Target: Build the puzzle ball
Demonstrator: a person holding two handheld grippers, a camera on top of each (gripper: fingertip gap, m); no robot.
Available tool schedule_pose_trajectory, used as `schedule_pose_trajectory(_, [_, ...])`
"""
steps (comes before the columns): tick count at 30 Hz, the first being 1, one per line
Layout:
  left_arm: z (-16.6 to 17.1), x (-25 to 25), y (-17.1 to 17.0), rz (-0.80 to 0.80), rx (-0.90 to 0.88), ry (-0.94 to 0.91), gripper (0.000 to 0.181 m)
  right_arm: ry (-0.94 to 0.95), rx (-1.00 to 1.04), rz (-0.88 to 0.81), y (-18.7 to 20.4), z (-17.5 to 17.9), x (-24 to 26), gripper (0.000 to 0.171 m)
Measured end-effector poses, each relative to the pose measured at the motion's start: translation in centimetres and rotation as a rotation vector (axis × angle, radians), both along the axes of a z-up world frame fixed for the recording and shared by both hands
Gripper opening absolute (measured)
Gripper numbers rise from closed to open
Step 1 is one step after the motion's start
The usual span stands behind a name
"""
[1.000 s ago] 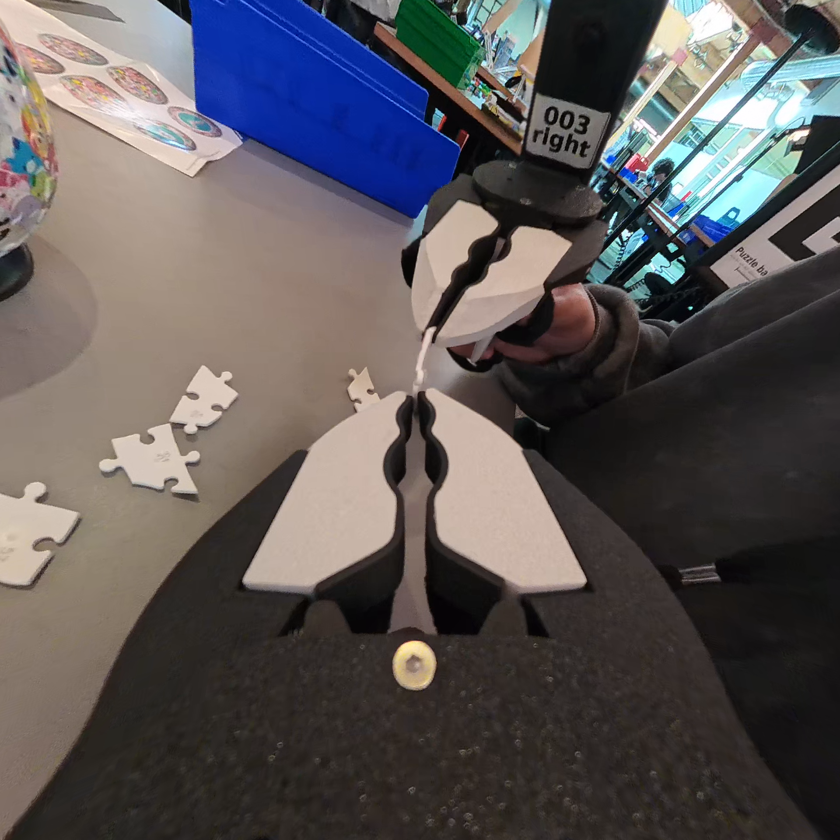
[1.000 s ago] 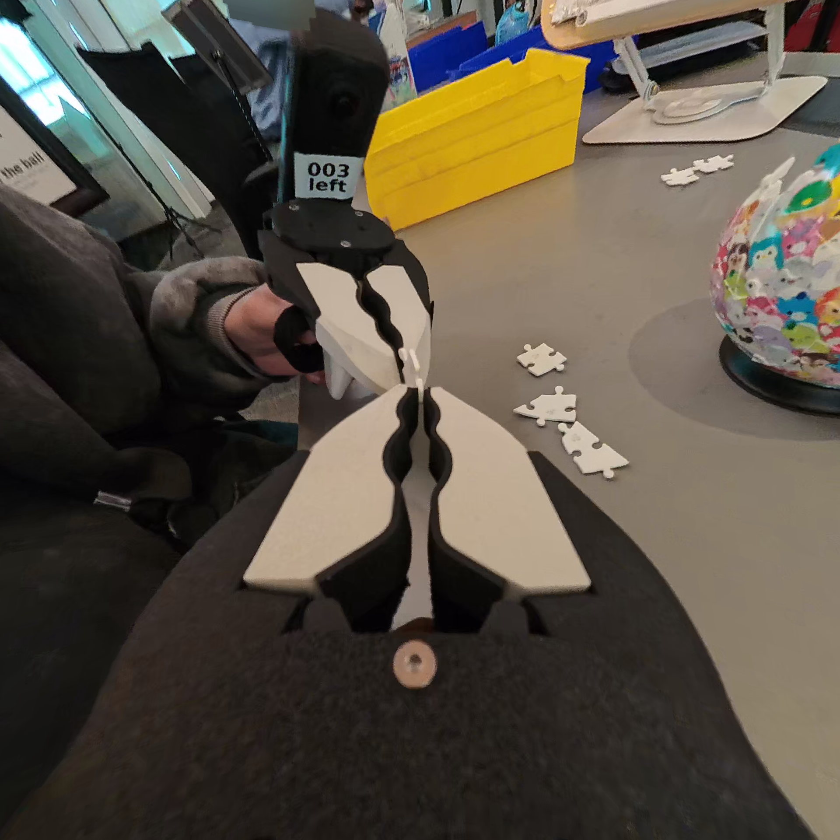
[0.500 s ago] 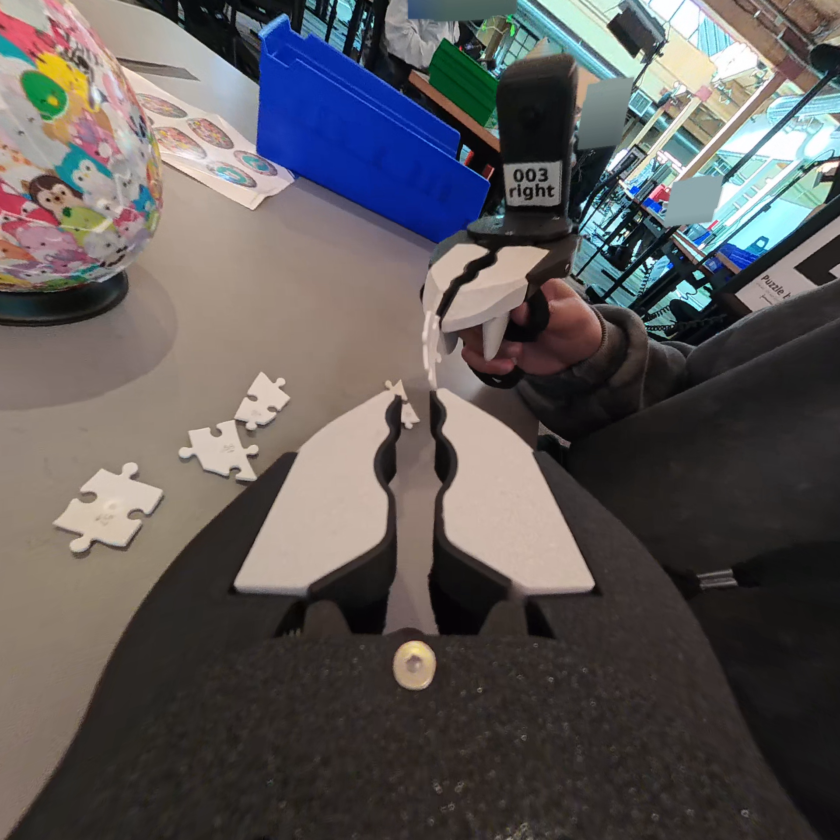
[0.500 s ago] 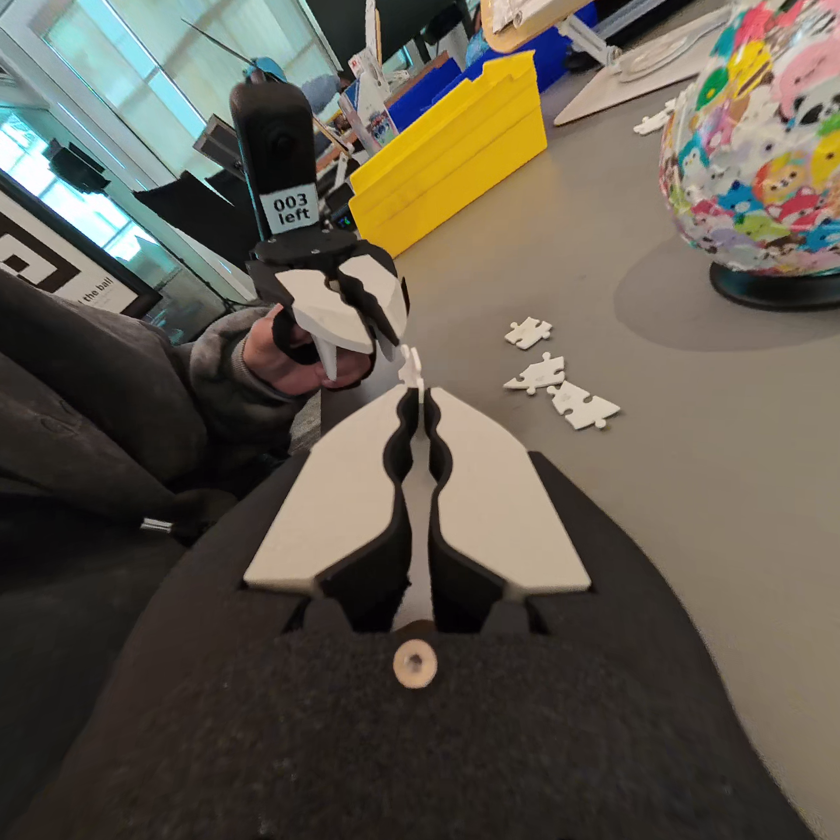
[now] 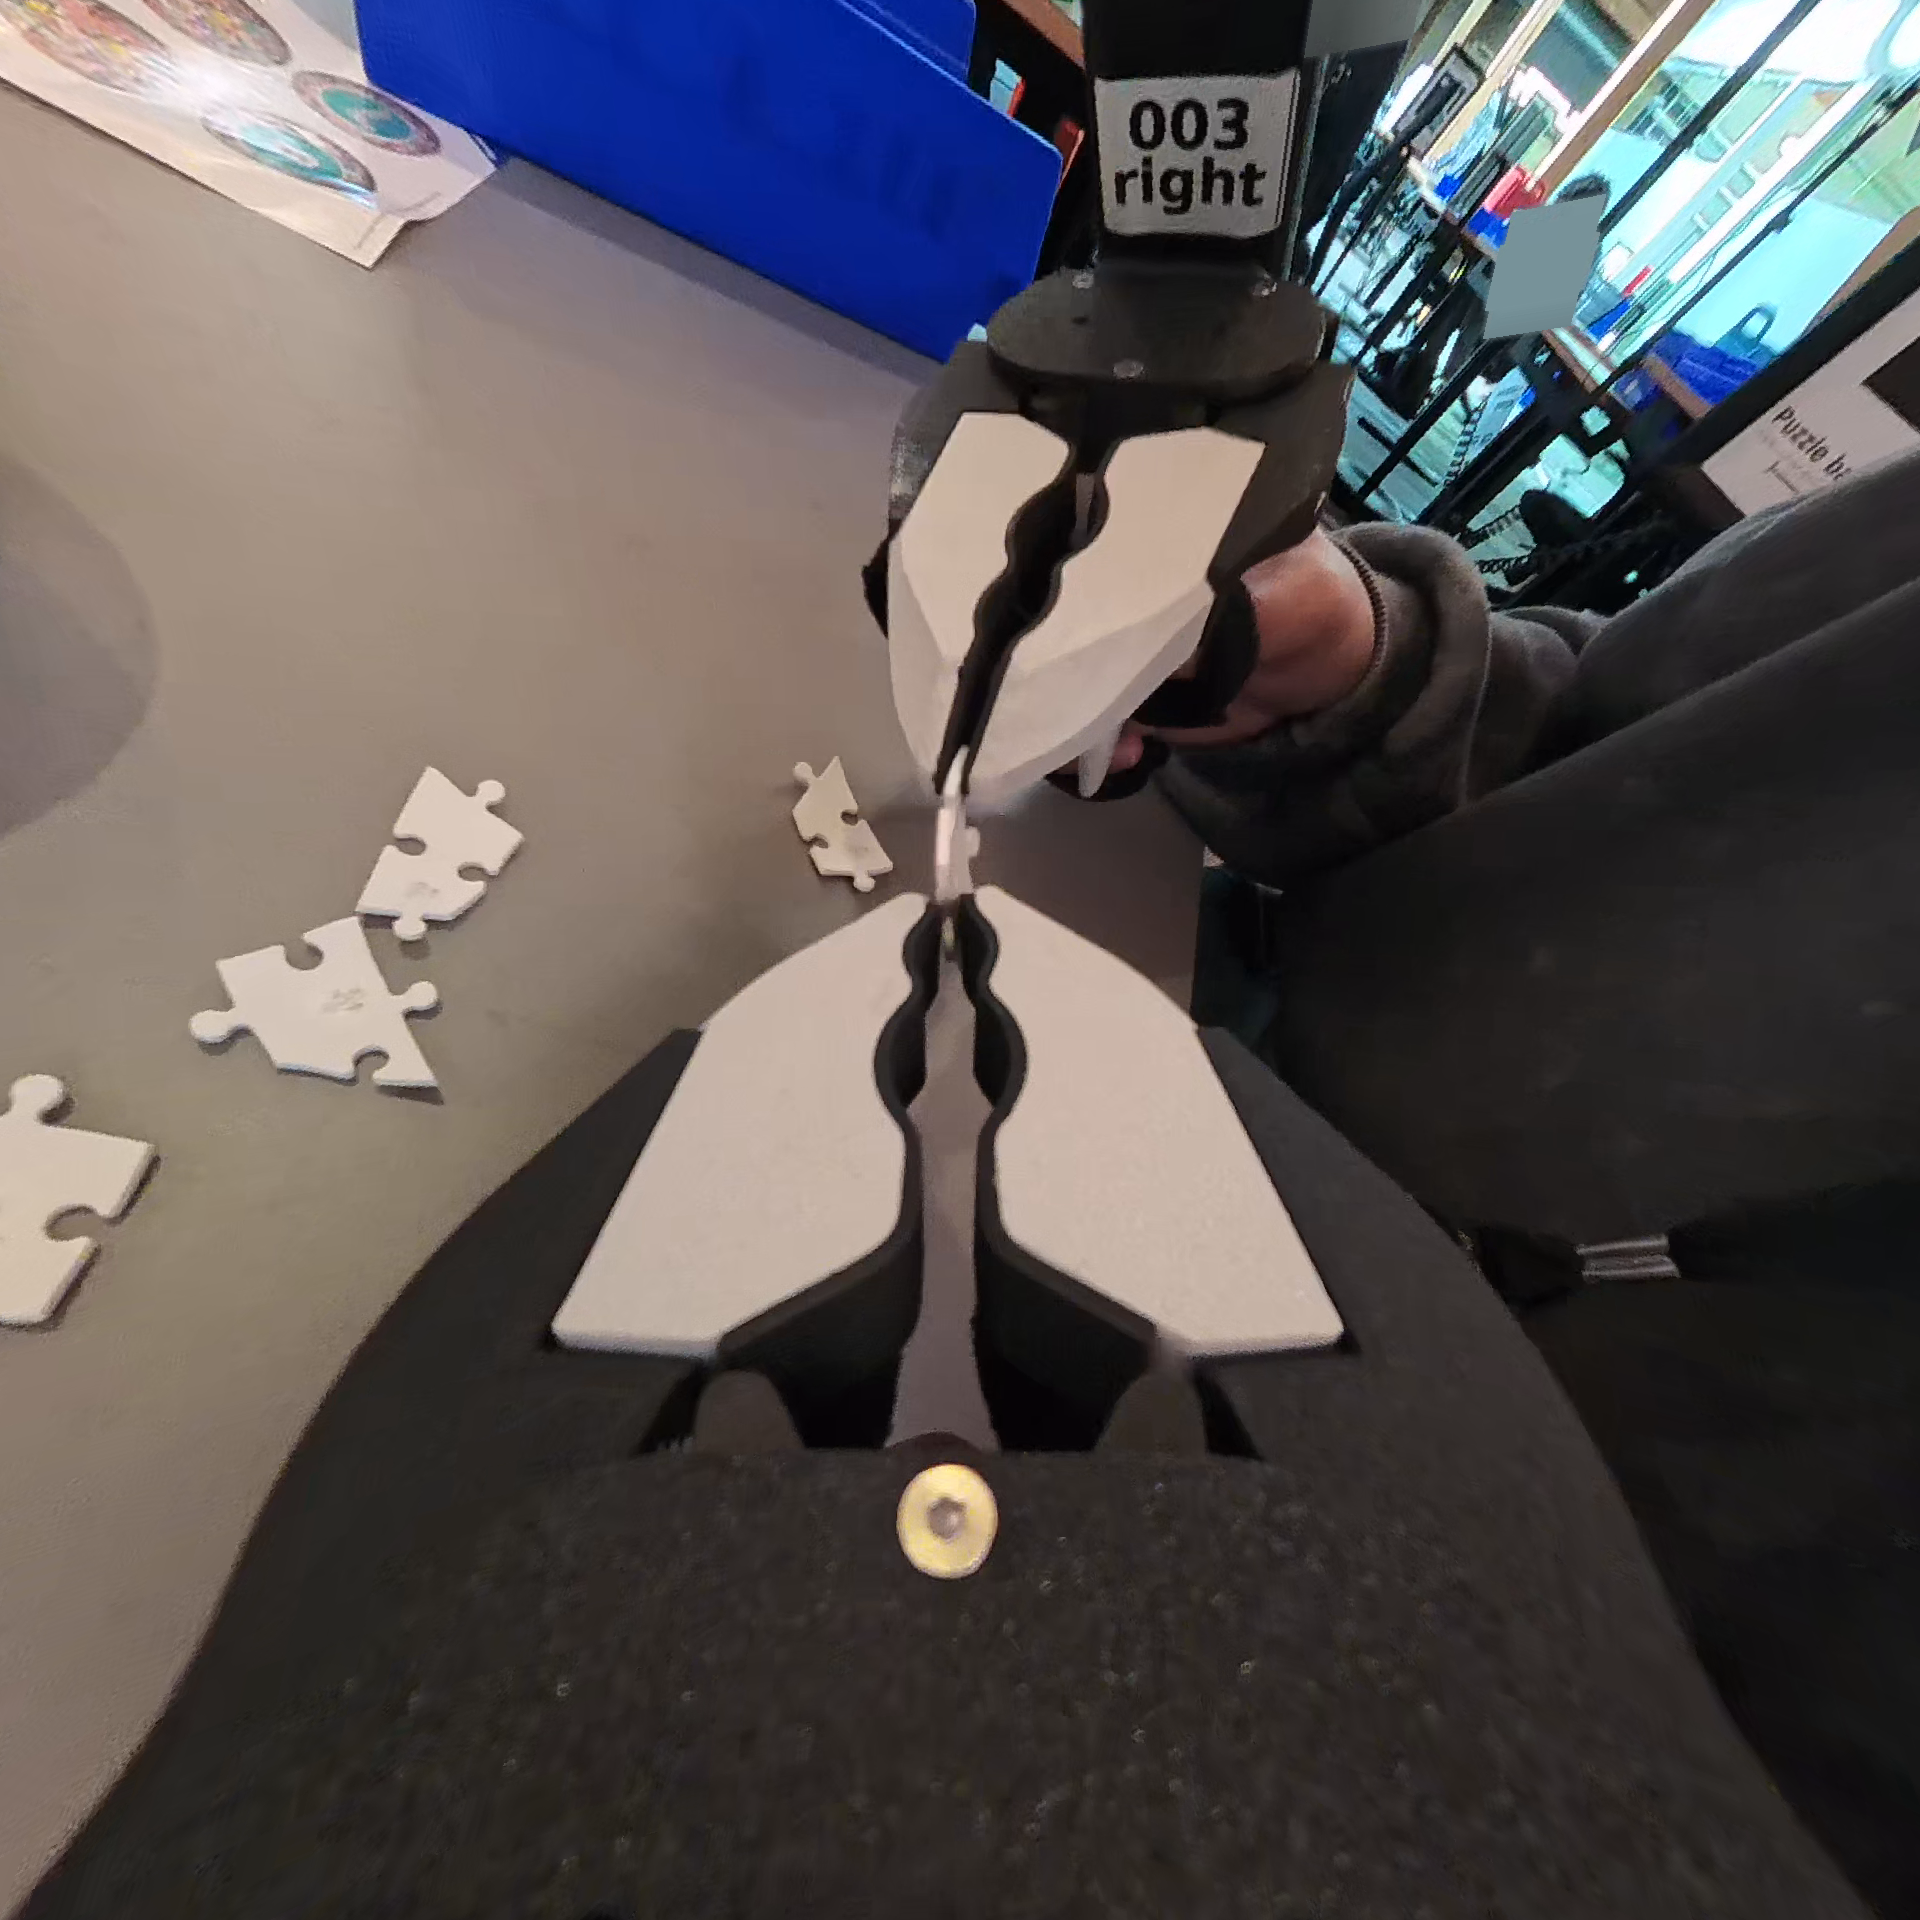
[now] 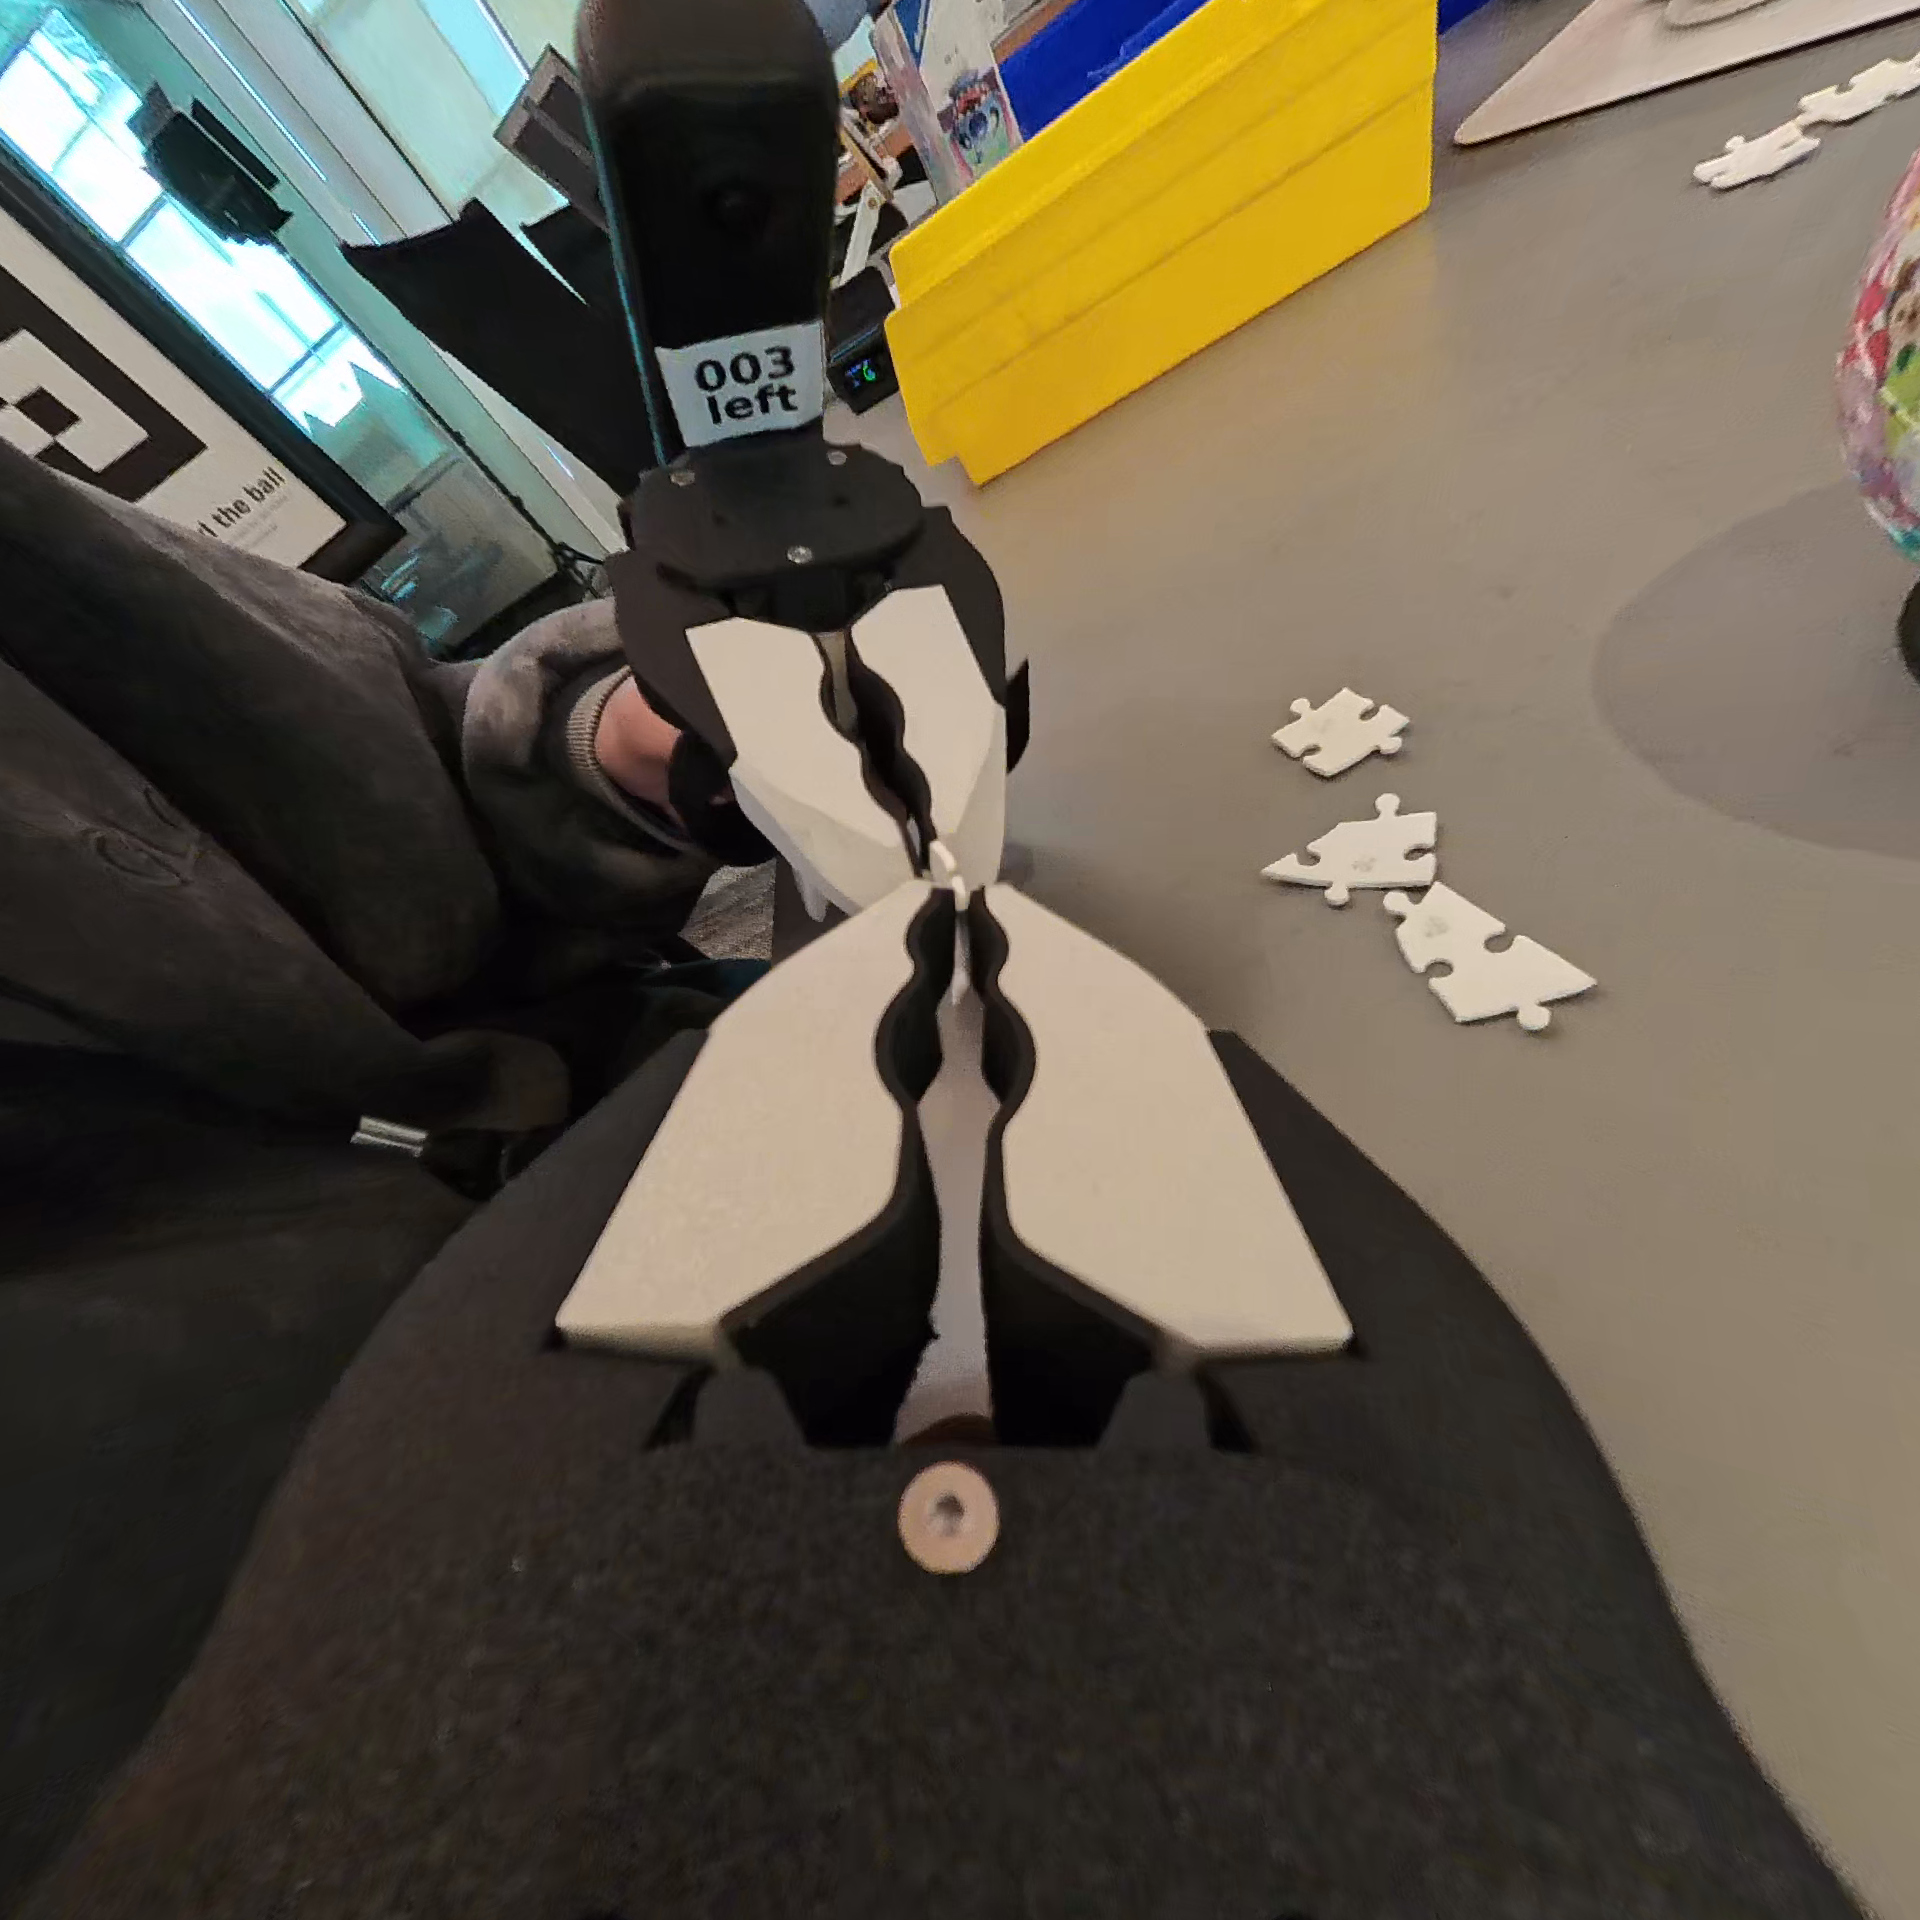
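My left gripper (image 5: 951,920) and my right gripper (image 6: 956,906) meet tip to tip above the near table edge. A white puzzle piece (image 5: 950,844) stands edge-on between them. The jaws of both are shut on it; it also shows in the right wrist view (image 6: 961,956). The right gripper (image 5: 958,771) faces me in the left wrist view, the left gripper (image 6: 940,854) in the right wrist view. The colourful puzzle ball (image 6: 1883,395) shows only at the right edge. Loose white pieces (image 5: 442,852) (image 6: 1361,857) lie on the grey table (image 5: 468,499).
A blue bin (image 5: 727,135) and a printed sheet (image 5: 260,114) lie at the far side. A yellow bin (image 6: 1164,239) stands behind the left gripper. More pieces (image 6: 1756,156) lie beside a board. The person's dark sleeves (image 5: 1558,831) fill the near side. Both grippers' tips are close together, under 4 cm apart. Between my right fingertips and the colourful puzzle ball (image 6: 1883,395) there is roughly 15 cm.
One second ago both grippers held the piece tip to tip. Half a second ago my left gripper was open and drawn back. Now it is back at the piece and shut on it.
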State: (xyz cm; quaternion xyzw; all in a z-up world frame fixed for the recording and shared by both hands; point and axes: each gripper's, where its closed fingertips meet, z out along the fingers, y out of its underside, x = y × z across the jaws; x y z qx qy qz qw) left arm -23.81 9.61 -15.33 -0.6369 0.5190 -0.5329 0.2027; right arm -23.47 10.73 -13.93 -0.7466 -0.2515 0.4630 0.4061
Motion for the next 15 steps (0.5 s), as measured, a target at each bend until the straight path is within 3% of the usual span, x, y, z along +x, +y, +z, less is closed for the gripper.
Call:
schedule_pose_trajectory(8, [2.8,-0.6,3.0,0.168,-0.217,-0.176,0.002,0.124,0.015,-0.172,1.3,1.0,1.5,0.01])
schedule_pose_trajectory(15, [3.6,-0.3,3.0,0.164,-0.24,-0.228,0.002,0.2,0.006,-0.226,2.2,1.7,-0.1,0.011])
